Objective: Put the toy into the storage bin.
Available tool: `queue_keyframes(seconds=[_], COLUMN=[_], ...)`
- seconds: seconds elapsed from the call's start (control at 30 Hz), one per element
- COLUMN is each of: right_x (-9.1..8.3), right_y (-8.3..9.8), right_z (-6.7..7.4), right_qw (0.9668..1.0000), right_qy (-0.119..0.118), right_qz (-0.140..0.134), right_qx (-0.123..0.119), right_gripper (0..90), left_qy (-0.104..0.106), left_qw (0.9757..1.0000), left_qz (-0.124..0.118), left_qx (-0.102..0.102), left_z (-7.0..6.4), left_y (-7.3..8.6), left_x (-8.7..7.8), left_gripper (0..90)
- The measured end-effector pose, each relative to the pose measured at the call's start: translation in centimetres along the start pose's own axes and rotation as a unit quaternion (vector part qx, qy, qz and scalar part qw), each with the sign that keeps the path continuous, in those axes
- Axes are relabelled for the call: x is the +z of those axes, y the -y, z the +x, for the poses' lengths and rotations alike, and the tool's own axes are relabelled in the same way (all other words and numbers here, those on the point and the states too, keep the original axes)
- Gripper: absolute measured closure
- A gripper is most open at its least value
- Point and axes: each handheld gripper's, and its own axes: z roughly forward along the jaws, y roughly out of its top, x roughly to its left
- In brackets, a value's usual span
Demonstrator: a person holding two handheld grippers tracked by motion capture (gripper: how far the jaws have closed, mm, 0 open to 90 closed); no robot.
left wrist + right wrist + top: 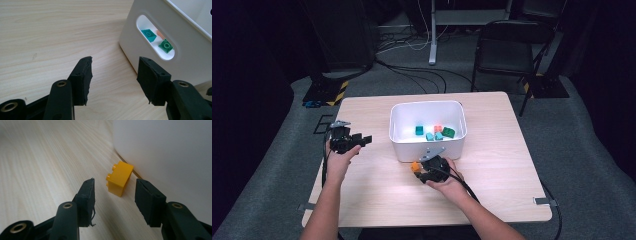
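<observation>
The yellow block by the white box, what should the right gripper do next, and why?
Probably ease forward a little, then close. The right gripper is open, the yellow block lies just beyond its fingers, not yet between them, on the table beside the white box.

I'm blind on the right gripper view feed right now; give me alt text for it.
An orange toy brick lies on its side on the light wooden table, right by the white bin's wall. The right gripper points at it with both black jaws open; the brick sits just beyond the gap between them, untouched.
</observation>
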Motion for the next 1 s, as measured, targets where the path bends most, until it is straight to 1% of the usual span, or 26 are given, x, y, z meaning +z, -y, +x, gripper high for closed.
queue_keyframes(seconds=[0.07, 0.1, 0.13, 0.17, 0.2, 0.23, 0.3, 0.37, 0.5, 0.57, 0.6, 0.63, 0.67, 0.7, 0.73, 0.77, 0.83, 0.87, 0.9, 0.93, 0.97, 1.0], right_x=[0.5, 0.7, 0.9, 1.0, 1.2, 1.3, 1.6, 1.9, 2.6, 2.9, 2.9, 3.1, 3.2, 3.2, 3.3, 3.4, 3.5, 3.6, 3.6, 3.5, 3.5, 3.6], right_y=[0.1, 0.2, 0.2, 0.2, 0.2, 0.1, 0.0, 0.0, -0.2, -0.3, -0.4, -0.4, -0.5, -0.5, -0.6, -0.6, -0.7, -0.7, -0.7, -0.7, -0.8, -0.8], right_z=[0.1, 0.1, 0.2, 0.2, 0.2, 0.2, 0.3, 0.3, 0.3, 0.4, 0.6, 0.6, 0.6, 0.8, 0.9, 1.0, 1.2, 1.2, 1.3, 1.5, 1.6, 1.6], right_qw=[1.0, 0.9999, 0.9999, 0.9999, 0.9999, 0.9999, 0.9999, 0.9999, 0.9998, 0.9998, 0.9994, 0.9997, 0.9998, 0.9995, 0.9994, 0.9996, 0.9995, 0.9997, 0.9995, 0.999, 0.9988, 0.9989], right_qy=[0.002, 0.002, 0.004, 0.004, 0.004, 0.003, 0.001, 0.005, -0.003, -0.002, -0.004, -0.003, -0.004, -0.008, -0.01, -0.01, -0.012, -0.013, -0.019, -0.026, -0.032, -0.034], right_qz=[0.007, 0.01, 0.011, 0.011, 0.01, 0.011, 0.013, 0.012, 0.015, 0.014, 0.022, 0.012, 0.011, 0.016, 0.018, 0.021, 0.023, 0.019, 0.024, 0.034, 0.036, 0.031], right_qx=[0.003, -0.003, 0.001, -0.002, 0.002, 0.0, 0.006, 0.01, 0.015, 0.017, 0.026, 0.018, 0.016, 0.028, 0.029, 0.019, 0.017, 0.007, 0.006, 0.011, 0.011, -0.003], right_gripper=[50.0, 50.0, 50.0, 50.0, 50.0, 49.9, 49.4, 48.5, 47.4, 47.4, 47.6, 48.8, 50.5, 52.0, 53.8, 56.3, 59.9, 62.0, 64.1, 66.5, 66.6, 66.7], left_qy=[0.0, 0.001, 0.0, 0.0, 0.001, 0.0, 0.001, 0.001, 0.001, 0.001, 0.001, 0.001, 0.001, 0.001, 0.001, 0.001, 0.001, 0.002, 0.002, 0.002, 0.002, 0.001], left_qw=[1.0, 1.0, 1.0, 1.0, 1.0, 1.0, 1.0, 1.0, 1.0, 1.0, 1.0, 1.0, 1.0, 1.0, 1.0, 1.0, 1.0, 1.0, 1.0, 1.0, 1.0, 1.0], left_qz=[0.002, 0.001, -0.002, -0.002, 0.001, -0.003, -0.003, -0.001, -0.003, -0.005, -0.006, -0.007, -0.007, -0.007, -0.007, -0.007, -0.006, -0.006, -0.008, -0.007, -0.008, -0.009], left_qx=[0.001, 0.002, 0.0, 0.0, -0.001, -0.003, 0.001, 0.001, 0.0, -0.001, -0.003, -0.003, -0.003, -0.004, -0.003, -0.003, -0.003, -0.003, -0.004, -0.004, -0.002, -0.001], left_z=[0.1, 0.1, 0.1, 0.2, 0.2, 0.2, 0.4, 0.4, 0.4, 0.5, 0.5, 0.5, 0.6, 0.6, 0.6, 0.6, 0.5, 0.5, 0.5, 0.6, 0.6, 0.7], left_y=[0.0, 0.0, 0.0, 0.0, 0.0, 0.0, 0.0, -0.1, -0.1, -0.1, -0.1, -0.1, -0.1, -0.1, -0.1, -0.1, -0.1, -0.1, -0.1, -0.1, -0.1, -0.1], left_x=[-0.1, -0.1, 0.0, -0.1, -0.1, -0.1, -0.2, -0.3, -0.4, -0.5, -0.6, -0.6, -0.6, -0.6, -0.6, -0.6, -0.6, -0.6, -0.6, -0.7, -0.7, -0.7], left_gripper=[45.0, 45.0, 45.0, 45.0, 45.0, 45.0, 45.0, 45.0, 44.9, 45.0, 45.0, 45.0, 44.9, 45.0, 45.0, 45.0, 45.0, 44.9, 45.0, 45.0, 45.0, 44.9])
